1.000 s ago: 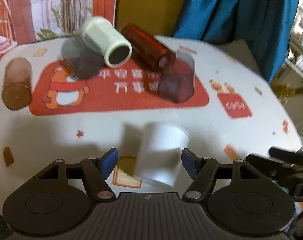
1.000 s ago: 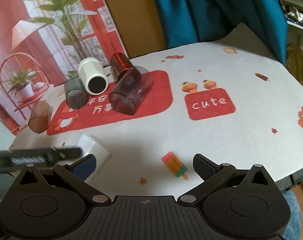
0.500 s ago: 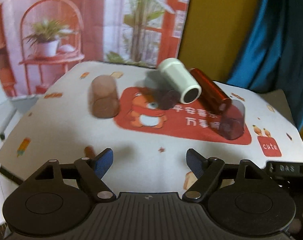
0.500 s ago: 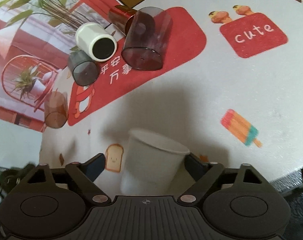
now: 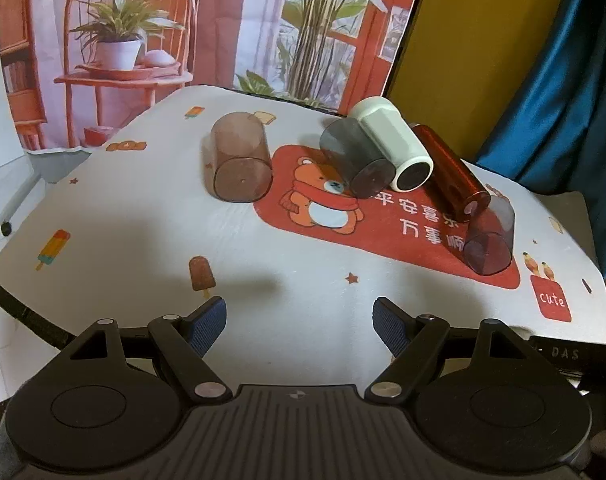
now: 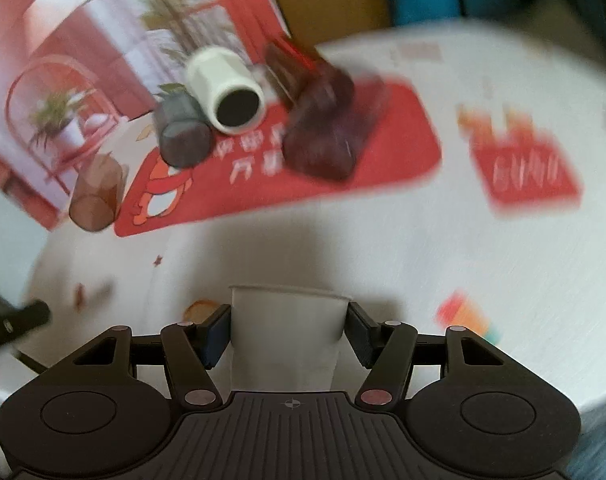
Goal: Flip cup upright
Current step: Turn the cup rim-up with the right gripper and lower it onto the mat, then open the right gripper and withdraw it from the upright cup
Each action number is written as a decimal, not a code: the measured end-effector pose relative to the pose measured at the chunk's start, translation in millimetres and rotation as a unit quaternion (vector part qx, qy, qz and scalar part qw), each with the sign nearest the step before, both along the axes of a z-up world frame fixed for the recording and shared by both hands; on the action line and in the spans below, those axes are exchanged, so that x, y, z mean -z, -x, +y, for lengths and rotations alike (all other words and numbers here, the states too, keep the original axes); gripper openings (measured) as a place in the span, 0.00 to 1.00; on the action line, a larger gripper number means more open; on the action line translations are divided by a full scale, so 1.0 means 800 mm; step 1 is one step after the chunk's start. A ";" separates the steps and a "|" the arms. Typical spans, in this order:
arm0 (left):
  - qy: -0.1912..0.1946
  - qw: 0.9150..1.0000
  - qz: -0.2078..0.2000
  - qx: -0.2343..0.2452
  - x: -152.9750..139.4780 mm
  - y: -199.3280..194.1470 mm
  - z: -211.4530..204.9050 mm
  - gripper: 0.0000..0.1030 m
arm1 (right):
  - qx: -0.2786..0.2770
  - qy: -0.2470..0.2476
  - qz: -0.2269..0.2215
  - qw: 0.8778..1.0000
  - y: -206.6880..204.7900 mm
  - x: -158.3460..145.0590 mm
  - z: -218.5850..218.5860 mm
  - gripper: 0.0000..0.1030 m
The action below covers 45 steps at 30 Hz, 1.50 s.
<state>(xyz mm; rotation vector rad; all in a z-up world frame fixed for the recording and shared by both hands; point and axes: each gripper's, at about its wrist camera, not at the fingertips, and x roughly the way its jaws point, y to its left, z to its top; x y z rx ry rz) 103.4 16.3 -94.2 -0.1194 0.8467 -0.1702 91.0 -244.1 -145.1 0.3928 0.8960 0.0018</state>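
White paper cup (image 6: 289, 330), one, rim away from camera, clamped between right gripper (image 6: 289, 334) jaws above bench (image 6: 443, 240) | left gripper (image 5: 299, 326) jaws apart, holding nothing | five cups on their sides: brown (image 5: 239, 160), grey (image 5: 355, 160), cream (image 5: 395, 148), red (image 5: 451, 172), purple (image 5: 489, 242)

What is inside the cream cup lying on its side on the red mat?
The cream cup shows only a dark interior through its open mouth, which faces the camera; nothing visible inside. Its depth is in shadow, so small contents cannot be excluded.
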 end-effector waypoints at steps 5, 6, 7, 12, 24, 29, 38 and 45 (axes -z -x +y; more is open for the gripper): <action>-0.011 1.000 -0.001 0.004 0.001 0.002 -0.005 0.80 | -0.034 0.087 -0.083 0.992 -0.006 -0.022 0.012 0.54; -0.013 1.000 -0.002 0.005 0.000 0.003 -0.007 0.80 | -0.041 0.110 -0.105 0.987 -0.007 -0.022 0.015 0.54; -0.015 1.000 -0.003 0.007 -0.001 0.004 -0.009 0.80 | -0.046 0.127 -0.118 0.984 -0.009 -0.021 0.016 0.54; -0.025 1.000 -0.005 0.013 -0.002 0.006 -0.012 0.80 | -0.038 0.128 -0.107 0.985 -0.020 -0.007 0.007 0.54; -0.034 0.999 0.005 0.022 0.002 0.004 -0.014 0.80 | -0.043 0.126 -0.081 0.988 0.008 0.013 0.009 0.49; -0.034 0.999 0.005 0.031 0.000 0.007 -0.017 0.80 | -0.036 0.120 -0.081 0.989 0.012 0.011 0.005 0.51; -0.056 0.997 -0.021 0.050 -0.017 0.022 -0.029 0.90 | -0.003 0.114 -0.077 0.990 0.030 -0.015 -0.006 0.88; -0.087 0.994 -0.050 0.046 -0.040 0.039 -0.035 0.96 | 0.020 0.101 -0.085 0.991 0.062 -0.058 -0.021 1.00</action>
